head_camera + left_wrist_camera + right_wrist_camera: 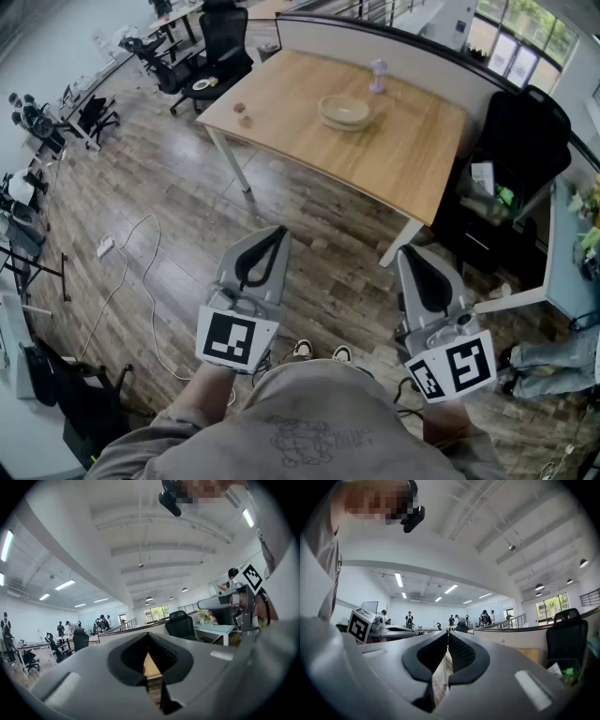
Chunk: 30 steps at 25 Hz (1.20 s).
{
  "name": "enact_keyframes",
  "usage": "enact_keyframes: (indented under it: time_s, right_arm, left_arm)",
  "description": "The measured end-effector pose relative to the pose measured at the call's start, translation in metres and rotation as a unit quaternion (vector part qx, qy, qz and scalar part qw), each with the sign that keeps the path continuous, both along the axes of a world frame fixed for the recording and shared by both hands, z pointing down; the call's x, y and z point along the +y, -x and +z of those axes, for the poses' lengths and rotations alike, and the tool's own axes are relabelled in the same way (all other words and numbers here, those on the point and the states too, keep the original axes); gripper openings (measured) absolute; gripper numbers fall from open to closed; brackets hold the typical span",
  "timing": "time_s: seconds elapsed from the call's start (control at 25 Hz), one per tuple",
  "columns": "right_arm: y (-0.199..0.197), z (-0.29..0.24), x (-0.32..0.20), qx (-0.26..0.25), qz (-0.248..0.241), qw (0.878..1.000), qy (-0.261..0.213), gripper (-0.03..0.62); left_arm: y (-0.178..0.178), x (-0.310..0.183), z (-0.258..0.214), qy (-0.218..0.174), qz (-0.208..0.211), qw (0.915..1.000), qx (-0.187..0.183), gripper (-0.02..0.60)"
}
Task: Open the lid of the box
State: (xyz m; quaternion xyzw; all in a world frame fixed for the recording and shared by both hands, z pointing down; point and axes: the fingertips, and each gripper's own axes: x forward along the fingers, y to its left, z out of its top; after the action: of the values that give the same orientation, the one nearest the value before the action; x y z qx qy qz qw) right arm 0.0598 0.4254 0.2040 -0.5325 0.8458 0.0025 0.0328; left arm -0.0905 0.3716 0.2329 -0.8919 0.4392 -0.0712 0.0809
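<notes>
A round pale container [345, 111] sits on the wooden table [412, 150] ahead, toward its far side. I cannot tell whether it has a lid. Both grippers are held up over the floor, well short of the table. My left gripper [277, 231] has its jaws shut with nothing between them, and in its own view the tips [148, 634] meet against the room. The right gripper [410, 251] is shut and empty too, its tips [448, 632] together. Each gripper shows in the other's view: the right gripper [229, 603] and the left gripper [384, 629].
A small lavender object [378, 75] stands behind the container, and two small brown items [243, 112] lie at the table's left corner. Black office chairs [220, 42] stand at the far left, and another black chair [520, 141] is at the right. A white cable [141, 281] runs over the floor.
</notes>
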Motion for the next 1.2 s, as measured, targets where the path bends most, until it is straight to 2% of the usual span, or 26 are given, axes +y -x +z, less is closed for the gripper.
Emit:
enact_keyframes:
  time_s: [0.2,0.4,0.64,0.68,0.72,0.76,0.88,1.04,1.2]
  right_arm:
    - [-0.022,0.006,0.006,-0.005,0.007,1.0,0.004,0.018]
    - [-0.033,0.011,0.018,0.001,-0.005,1.0,0.0,0.018]
    - [-0.054,0.021,0.026,0.005,-0.005,1.0,0.005,0.018]
    - [-0.056,0.023,0.027,0.005,-0.007,1.0,0.008,0.018]
    - [-0.058,0.025,0.028,0.004,-0.008,1.0,0.011,0.018]
    - [-0.059,0.026,0.029,0.003,-0.009,1.0,0.012,0.018]
    - [-0.057,0.027,0.028,0.0,-0.014,1.0,0.011,0.018]
    - [-0.054,0.028,0.023,0.001,-0.021,1.0,0.009,0.018]
    - [-0.054,0.033,0.011,0.02,-0.02,0.999,0.015,0.017]
  left_arm:
    - [-0.017,0.006,0.003,-0.002,-0.003,1.0,-0.002,0.002]
    - [-0.024,0.016,0.005,0.008,-0.011,0.9997,0.02,0.002]
    - [-0.037,0.027,0.008,-0.01,-0.009,0.9993,0.035,0.006]
    - [-0.04,0.029,0.009,-0.008,-0.001,0.9993,0.035,0.096]
    - [-0.044,0.031,0.011,-0.002,0.006,0.9996,0.029,0.289]
    - [-0.047,0.033,0.014,0.005,0.009,0.9998,0.018,0.405]
    - [-0.044,0.032,0.02,0.003,-0.001,1.0,-0.005,0.426]
    - [-0.037,0.023,0.025,0.012,-0.014,0.9998,0.002,0.426]
    - [-0.036,0.007,0.027,-0.006,-0.015,0.9998,-0.013,0.426]
